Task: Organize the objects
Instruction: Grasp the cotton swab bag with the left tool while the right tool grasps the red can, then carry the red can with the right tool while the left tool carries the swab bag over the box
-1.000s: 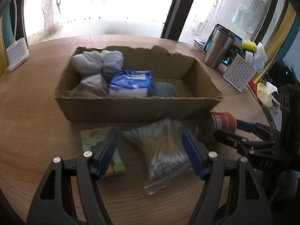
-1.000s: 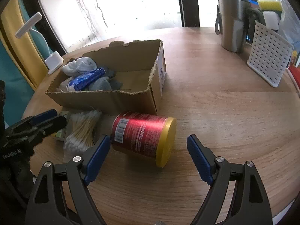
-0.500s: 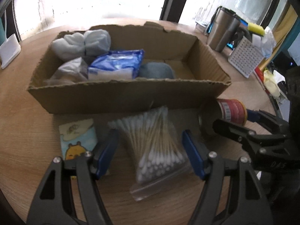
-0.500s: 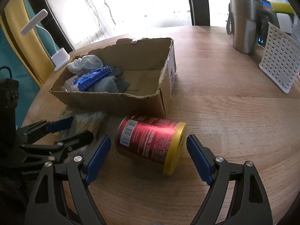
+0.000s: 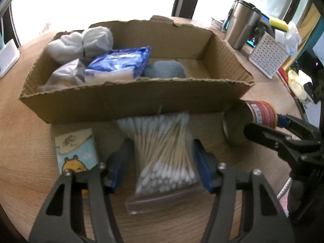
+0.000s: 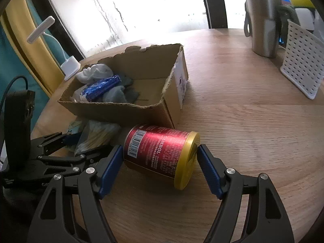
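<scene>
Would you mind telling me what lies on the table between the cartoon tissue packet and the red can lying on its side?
The bag of cotton swabs lies between them, with the left gripper closing around it, in the left wrist view.

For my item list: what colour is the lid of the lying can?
Gold lid on the red can; the right wrist view shows it best.

Matt torn cardboard box (image 5: 129, 103), glossy metal can (image 6: 160, 154), wood-grain table (image 6: 253, 121).

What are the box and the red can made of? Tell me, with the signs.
Box: plain brown corrugated cardboard, matte; fluting shows along its torn rim. Red can: probably metal under a glossy printed label, judging by its sheen and dull grey base; its gold end could be metal or plastic.
</scene>
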The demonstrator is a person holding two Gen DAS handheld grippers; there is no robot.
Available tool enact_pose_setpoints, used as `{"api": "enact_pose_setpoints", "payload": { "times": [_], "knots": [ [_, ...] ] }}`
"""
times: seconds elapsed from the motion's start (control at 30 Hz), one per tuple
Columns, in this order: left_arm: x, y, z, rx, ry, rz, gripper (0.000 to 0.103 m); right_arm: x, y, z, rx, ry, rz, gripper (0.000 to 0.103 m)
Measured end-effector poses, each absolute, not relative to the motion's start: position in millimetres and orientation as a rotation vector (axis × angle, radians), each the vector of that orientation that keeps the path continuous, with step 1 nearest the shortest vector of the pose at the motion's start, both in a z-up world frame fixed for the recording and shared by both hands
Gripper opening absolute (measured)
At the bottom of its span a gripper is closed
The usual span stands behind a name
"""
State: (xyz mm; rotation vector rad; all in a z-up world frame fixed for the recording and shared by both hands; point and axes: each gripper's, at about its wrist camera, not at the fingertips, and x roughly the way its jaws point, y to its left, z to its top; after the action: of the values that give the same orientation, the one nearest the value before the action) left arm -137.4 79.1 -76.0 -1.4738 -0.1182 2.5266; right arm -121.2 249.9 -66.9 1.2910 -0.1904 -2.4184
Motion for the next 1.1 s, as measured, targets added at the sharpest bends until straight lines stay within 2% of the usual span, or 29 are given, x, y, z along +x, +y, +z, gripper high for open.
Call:
{"api": "enact_pose_setpoints", "payload": {
  "times": [0.17, 0.3, 1.1],
  "knots": [
    [-132, 80, -72, -1.444, -0.125, 2.527, 0.049, -118, 253, -65, 1.285, -0.197, -2.428, 0.077],
    [-129, 77, -68, -1.426, -0.146, 2.529, 0.046, -114, 254, -61, 1.273, -0.199, -2.434, 0.077],
    [-103, 64, -27, -1.241, -0.209, 2.58, 0.045, -88, 250, -34, 1.171, -0.193, -2.457, 0.077]
  ]
}}
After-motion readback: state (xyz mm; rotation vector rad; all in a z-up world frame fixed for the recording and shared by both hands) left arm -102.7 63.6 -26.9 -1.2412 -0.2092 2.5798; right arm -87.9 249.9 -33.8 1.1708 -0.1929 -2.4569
